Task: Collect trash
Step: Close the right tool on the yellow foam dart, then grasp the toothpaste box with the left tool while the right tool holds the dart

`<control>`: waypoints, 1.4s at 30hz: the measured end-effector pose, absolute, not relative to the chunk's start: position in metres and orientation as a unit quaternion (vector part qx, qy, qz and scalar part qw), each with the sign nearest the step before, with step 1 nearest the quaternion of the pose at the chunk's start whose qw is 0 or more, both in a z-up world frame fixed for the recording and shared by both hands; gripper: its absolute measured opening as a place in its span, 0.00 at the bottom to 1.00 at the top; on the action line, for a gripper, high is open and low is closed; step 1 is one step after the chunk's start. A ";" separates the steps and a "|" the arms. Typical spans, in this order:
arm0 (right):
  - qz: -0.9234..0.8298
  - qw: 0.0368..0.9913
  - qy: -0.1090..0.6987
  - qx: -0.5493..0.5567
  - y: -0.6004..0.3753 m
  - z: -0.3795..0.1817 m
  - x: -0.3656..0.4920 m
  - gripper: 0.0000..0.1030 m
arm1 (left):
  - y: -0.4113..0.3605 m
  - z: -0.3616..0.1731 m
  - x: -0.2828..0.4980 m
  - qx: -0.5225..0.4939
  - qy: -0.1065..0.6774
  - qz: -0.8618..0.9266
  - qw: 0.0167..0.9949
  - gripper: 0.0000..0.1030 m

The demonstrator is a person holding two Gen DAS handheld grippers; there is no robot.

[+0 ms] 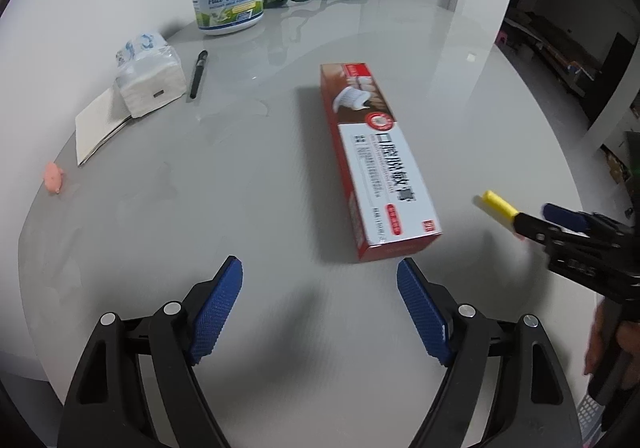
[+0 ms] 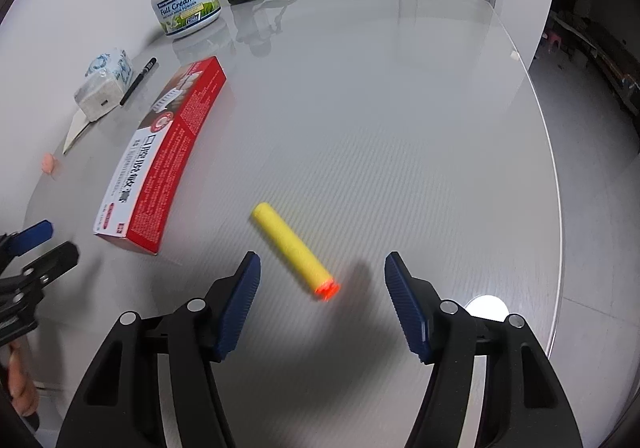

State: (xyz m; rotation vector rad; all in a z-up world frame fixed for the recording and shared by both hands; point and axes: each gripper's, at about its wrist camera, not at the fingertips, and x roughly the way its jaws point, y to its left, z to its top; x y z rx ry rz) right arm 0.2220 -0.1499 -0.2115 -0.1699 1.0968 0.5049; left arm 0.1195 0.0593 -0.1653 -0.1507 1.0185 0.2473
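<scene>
Right tool (image 2: pixel 320 268) gapes apart over the yellow foam dart (image 2: pixel 294 246), left tool (image 1: pixel 320 272) apart beside the toothpaste box (image 1: pixel 374 164)

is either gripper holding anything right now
No. The left gripper is open and empty; the yellow foam dart lies between the right gripper's open jaws, ungripped.

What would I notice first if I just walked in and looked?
Probably the big red toothpaste box, lying flat in the middle of the grey table. Next, the bright yellow foam dart with its orange tip, lying on the table in front of the open right tongs.
</scene>
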 end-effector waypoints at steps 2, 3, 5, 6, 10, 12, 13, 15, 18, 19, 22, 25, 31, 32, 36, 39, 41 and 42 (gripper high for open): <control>0.241 0.818 0.516 -0.084 -0.148 -0.215 0.223 0.52 | 0.057 -0.162 0.121 -0.071 0.484 0.114 0.865 0.76; 0.242 0.818 0.515 -0.086 -0.146 -0.216 0.223 0.52 | 0.056 -0.161 0.122 -0.071 0.483 0.114 0.865 0.76; 0.247 0.817 0.513 -0.092 -0.142 -0.218 0.222 0.51 | 0.056 -0.161 0.125 -0.073 0.485 0.113 0.864 0.76; 0.249 0.817 0.512 -0.096 -0.140 -0.218 0.222 0.48 | 0.055 -0.161 0.127 -0.075 0.485 0.112 0.864 0.76; 0.248 0.822 0.499 -0.115 -0.134 -0.219 0.219 0.37 | 0.054 -0.158 0.133 -0.077 0.483 0.110 0.865 0.76; 0.245 0.825 0.494 -0.122 -0.133 -0.218 0.217 0.24 | 0.052 -0.155 0.137 -0.076 0.481 0.107 0.867 0.76; 0.243 0.826 0.492 -0.127 -0.132 -0.218 0.216 0.16 | 0.051 -0.154 0.138 -0.076 0.479 0.106 0.868 0.76; 0.243 0.827 0.489 -0.132 -0.131 -0.218 0.214 0.12 | 0.048 -0.152 0.141 -0.076 0.477 0.102 0.870 0.76; 0.240 0.829 0.492 -0.119 -0.135 -0.216 0.212 0.12 | 0.044 -0.150 0.146 -0.078 0.477 0.094 0.871 0.76; 0.239 0.829 0.493 -0.112 -0.135 -0.215 0.211 0.12 | 0.044 -0.150 0.148 -0.078 0.477 0.093 0.871 0.76; 0.233 0.832 0.497 -0.074 -0.144 -0.207 0.211 0.12 | 0.042 -0.152 0.156 -0.079 0.479 0.089 0.870 0.76; 0.223 0.836 0.500 -0.036 -0.155 -0.198 0.208 0.12 | 0.044 -0.155 0.168 -0.080 0.482 0.090 0.868 0.76; 0.203 0.840 0.504 0.008 -0.169 -0.186 0.193 0.12 | 0.050 -0.165 0.197 -0.092 0.494 0.097 0.859 0.76; 0.198 0.840 0.505 0.013 -0.170 -0.185 0.190 0.12 | 0.051 -0.166 0.201 -0.093 0.496 0.098 0.858 0.76; 0.183 0.838 0.514 0.029 -0.173 -0.185 0.179 0.12 | 0.055 -0.177 0.217 -0.098 0.510 0.102 0.849 0.76; 0.174 0.838 0.516 0.038 -0.173 -0.184 0.174 0.12 | 0.053 -0.186 0.225 -0.091 0.521 0.099 0.843 0.76; 0.168 0.838 0.517 0.045 -0.175 -0.183 0.170 0.12 | 0.051 -0.189 0.227 -0.086 0.524 0.096 0.842 0.76; 0.164 0.838 0.518 0.048 -0.175 -0.183 0.169 0.12 | 0.050 -0.190 0.229 -0.084 0.526 0.095 0.841 0.76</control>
